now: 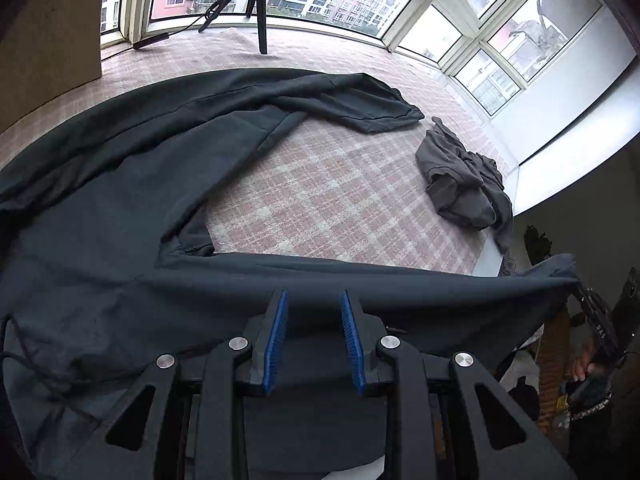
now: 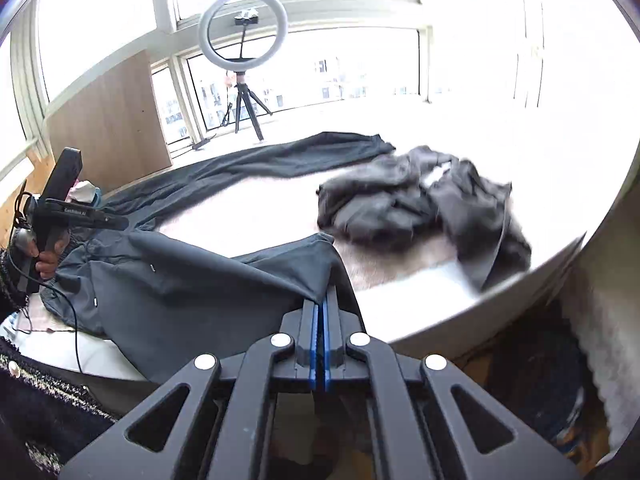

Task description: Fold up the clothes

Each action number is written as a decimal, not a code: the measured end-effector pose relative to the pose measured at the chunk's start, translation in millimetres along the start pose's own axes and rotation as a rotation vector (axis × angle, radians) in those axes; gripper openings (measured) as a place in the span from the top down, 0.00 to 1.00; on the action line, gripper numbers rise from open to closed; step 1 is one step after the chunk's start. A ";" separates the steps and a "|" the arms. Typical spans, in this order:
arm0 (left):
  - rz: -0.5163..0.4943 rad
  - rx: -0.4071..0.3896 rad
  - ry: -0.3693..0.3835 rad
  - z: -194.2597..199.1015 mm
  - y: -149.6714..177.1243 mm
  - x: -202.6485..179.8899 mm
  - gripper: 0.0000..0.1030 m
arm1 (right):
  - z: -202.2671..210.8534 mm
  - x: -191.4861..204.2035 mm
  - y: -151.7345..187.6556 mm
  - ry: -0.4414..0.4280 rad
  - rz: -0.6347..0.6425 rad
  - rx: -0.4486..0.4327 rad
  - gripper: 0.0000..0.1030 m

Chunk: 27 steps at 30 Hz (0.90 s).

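While the right tool (image 2: pixel 319 312) pinches the dark trousers' (image 1: pixel 120 184) cuff, the left tool (image 1: pixel 314 300), parted, pins the waist; next, carry the cuff across.

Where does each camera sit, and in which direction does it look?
Left wrist: sits on the left gripper, looks down over the dark blue-grey trousers on the pink checked bedcover toward the windows; the jaws stand apart over the cloth.
Right wrist: sits on the right gripper, shut on a trouser hem, facing the white ring light on a tripod; a hand shows at left.
Shared: trousers, the crumpled grey garment, the tripod.
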State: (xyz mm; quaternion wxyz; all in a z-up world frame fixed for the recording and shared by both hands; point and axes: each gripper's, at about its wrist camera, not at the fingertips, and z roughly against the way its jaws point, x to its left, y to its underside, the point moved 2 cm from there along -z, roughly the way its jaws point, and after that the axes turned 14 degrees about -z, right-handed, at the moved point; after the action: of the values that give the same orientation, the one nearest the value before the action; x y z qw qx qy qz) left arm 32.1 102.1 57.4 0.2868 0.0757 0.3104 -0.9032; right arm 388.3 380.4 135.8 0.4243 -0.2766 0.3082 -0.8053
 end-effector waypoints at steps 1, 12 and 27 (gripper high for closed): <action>0.014 -0.020 -0.002 6.6 3.1 4.3 0.76 | 2.9 15.7 -29.8 0.016 0.078 -0.025 0.99; 0.211 -0.205 -0.173 107.8 73.0 72.8 0.76 | -162.2 65.4 -168.0 0.261 0.318 0.215 0.76; 0.351 -0.338 -0.467 196.0 87.5 125.1 0.76 | -208.1 -108.0 -109.1 0.126 -0.311 0.322 0.66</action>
State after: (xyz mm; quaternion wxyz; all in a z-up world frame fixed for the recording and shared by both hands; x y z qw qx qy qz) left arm -13.5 -131.4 128.8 0.5099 -0.1296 0.3638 -0.7687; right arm 237.8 576.1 59.0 0.3139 -0.1987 0.1554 -0.9153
